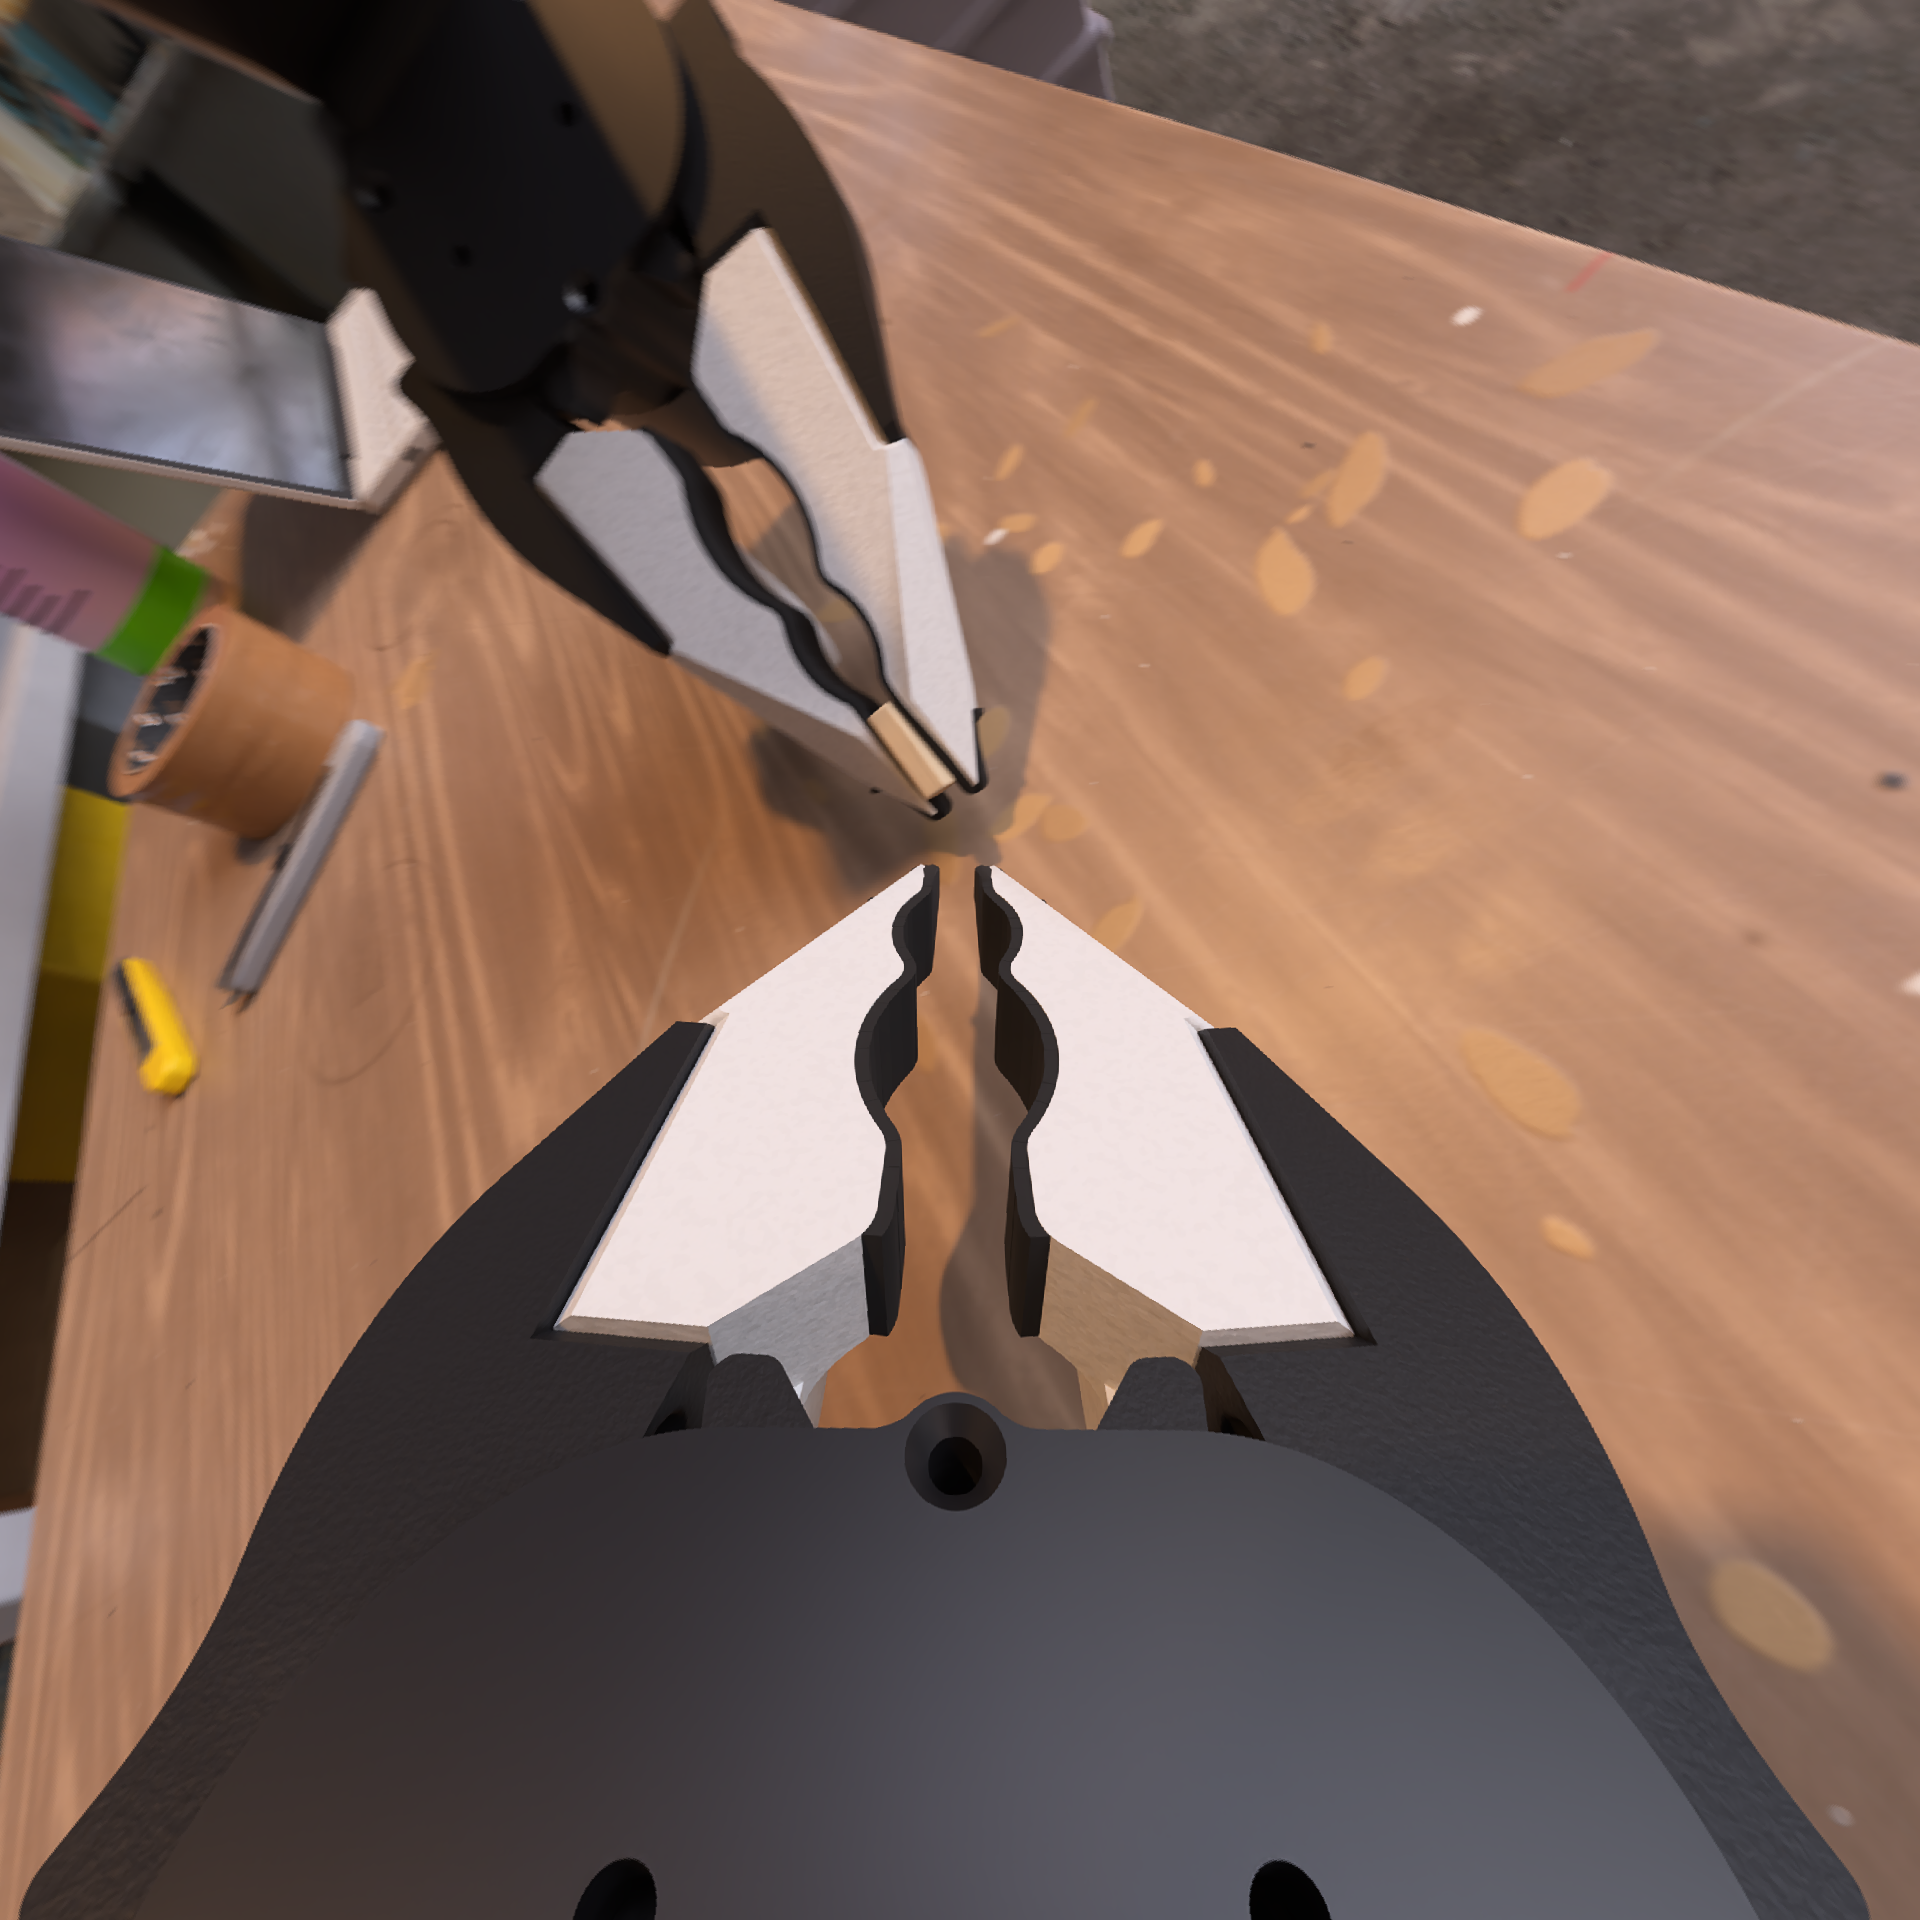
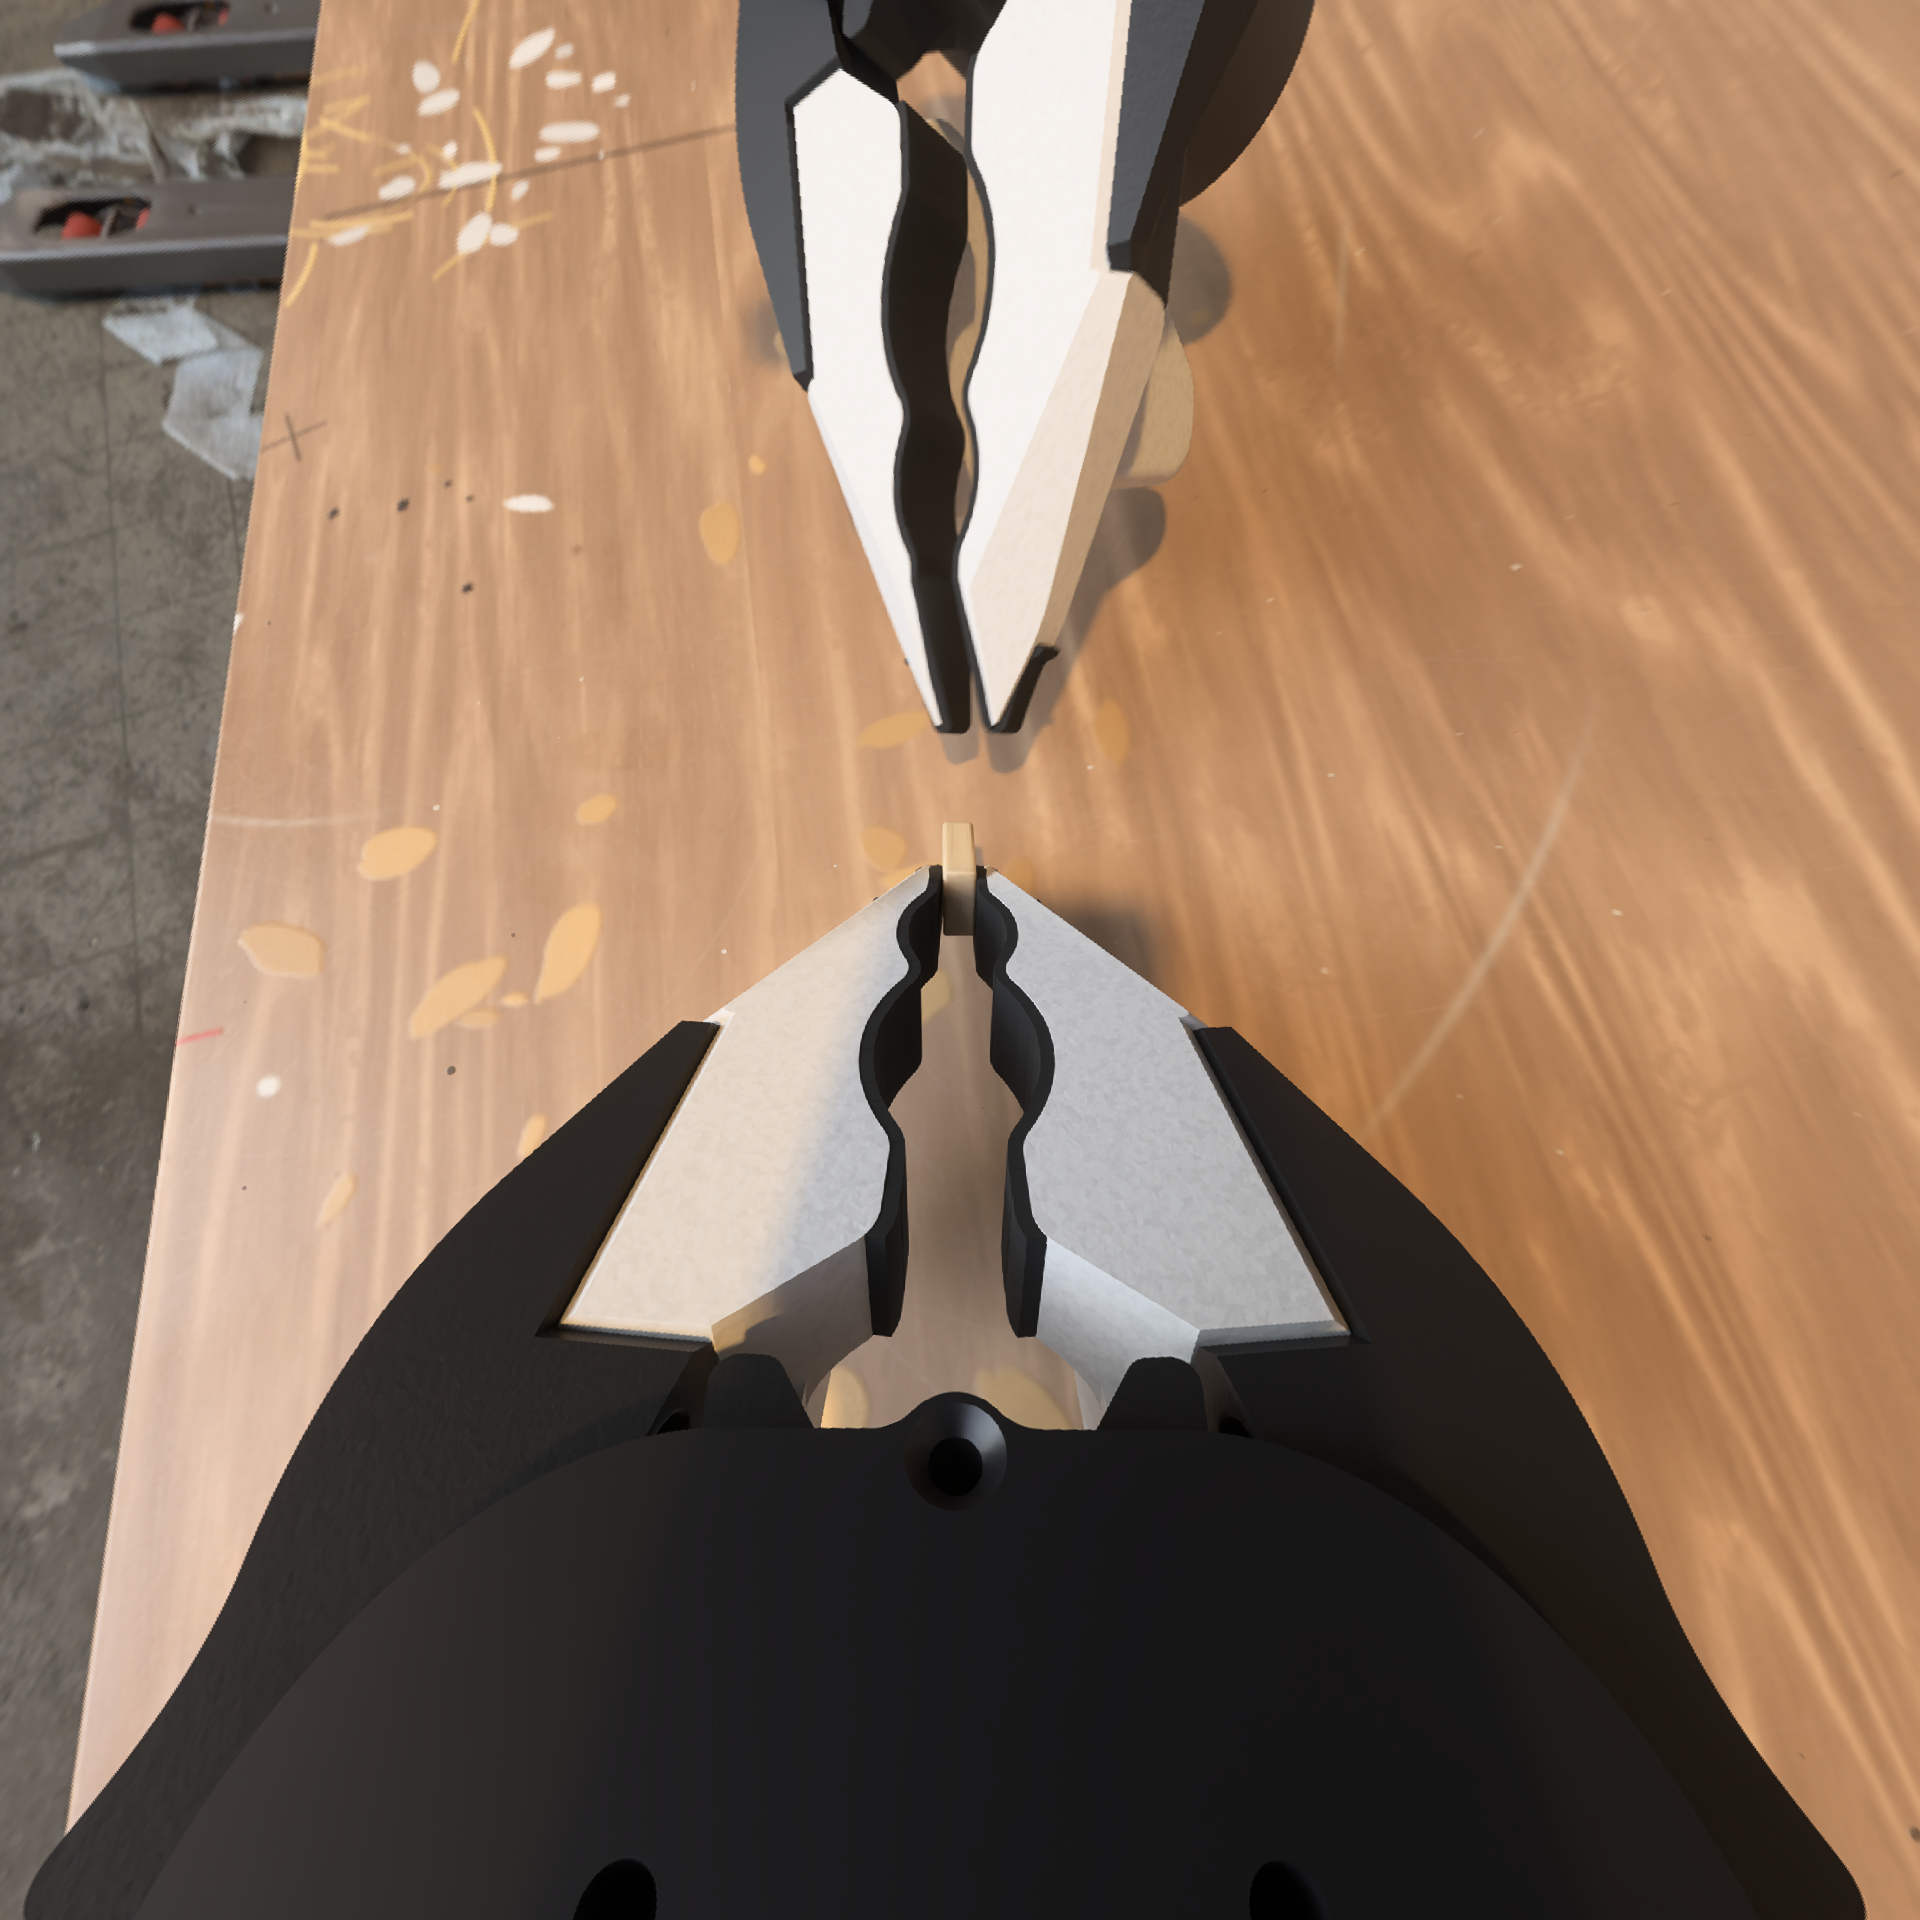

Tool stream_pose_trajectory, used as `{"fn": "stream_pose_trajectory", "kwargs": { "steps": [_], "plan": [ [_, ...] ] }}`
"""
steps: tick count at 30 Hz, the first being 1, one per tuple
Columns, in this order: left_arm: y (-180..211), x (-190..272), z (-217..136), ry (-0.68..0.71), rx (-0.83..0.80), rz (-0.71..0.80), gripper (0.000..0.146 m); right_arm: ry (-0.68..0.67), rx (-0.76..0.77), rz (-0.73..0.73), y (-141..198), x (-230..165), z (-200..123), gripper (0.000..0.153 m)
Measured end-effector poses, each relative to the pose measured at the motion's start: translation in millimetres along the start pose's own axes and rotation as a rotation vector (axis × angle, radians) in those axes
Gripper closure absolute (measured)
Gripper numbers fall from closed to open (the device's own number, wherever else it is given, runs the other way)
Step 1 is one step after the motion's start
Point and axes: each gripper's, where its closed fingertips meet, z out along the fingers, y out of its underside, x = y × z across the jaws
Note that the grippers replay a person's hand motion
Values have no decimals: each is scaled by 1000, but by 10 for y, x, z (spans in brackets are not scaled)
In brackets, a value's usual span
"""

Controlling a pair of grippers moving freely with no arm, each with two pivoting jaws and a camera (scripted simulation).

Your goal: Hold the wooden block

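A small pale wooden block (image 2: 957,847) is pinched between the fingertips of my right gripper (image 2: 957,883), a little above the wooden table (image 2: 1455,727); one end sticks out past the tips. In the left wrist view the right gripper (image 1: 940,795) comes in from the upper left with the block (image 1: 912,750) in its tips. My left gripper (image 1: 956,873) faces it tip to tip, a short gap away. Its jaws are nearly together with only a narrow slit, and nothing is in them. It also shows in the right wrist view (image 2: 971,724).
On the left of the table lie a brown tape roll (image 1: 234,717), a grey metal bar (image 1: 301,862), a yellow utility knife (image 1: 156,1029) and a grey box (image 1: 177,374). The table's edge and grey floor with metal clamps (image 2: 156,223) are on the left in the right wrist view.
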Motion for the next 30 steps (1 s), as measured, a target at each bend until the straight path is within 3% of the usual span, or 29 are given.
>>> {"fn": "stream_pose_trajectory", "kwargs": {
  "steps": [3, 6, 9, 13, 16, 19, 21, 24, 30],
  "plan": [
    [-5, -239, -100, -102, 70, -38, 140, 57, 63, -2, -65, 113, -140, 148],
    [-81, -520, -214, -131, 214, -141, 140, 119, 223, -14, -295, 281, -492, 148],
    [-152, -830, -336, -164, 342, -218, 140, 309, 335, -89, -432, 680, -856, 148],
    [-119, -1263, -450, -228, 365, -229, 140, 524, 315, -181, -432, 1175, -1040, 148],
    [62, -1603, -424, -271, 315, -301, 140, 635, 231, -265, -343, 1394, -989, 148],
    [143, -1664, -325, -218, 322, -442, 140, 757, 97, -369, -235, 1539, -944, 148],
    [231, -1675, -249, -251, 294, -456, 140, 838, 60, -427, -200, 1610, -947, 148],
    [354, -1662, -127, -245, 230, -509, 140, 838, 84, -417, -172, 1626, -925, 148],
    [259, -1580, -80, -214, 266, -521, 140, 646, 155, -392, -218, 1382, -834, 148]
  ]
}}
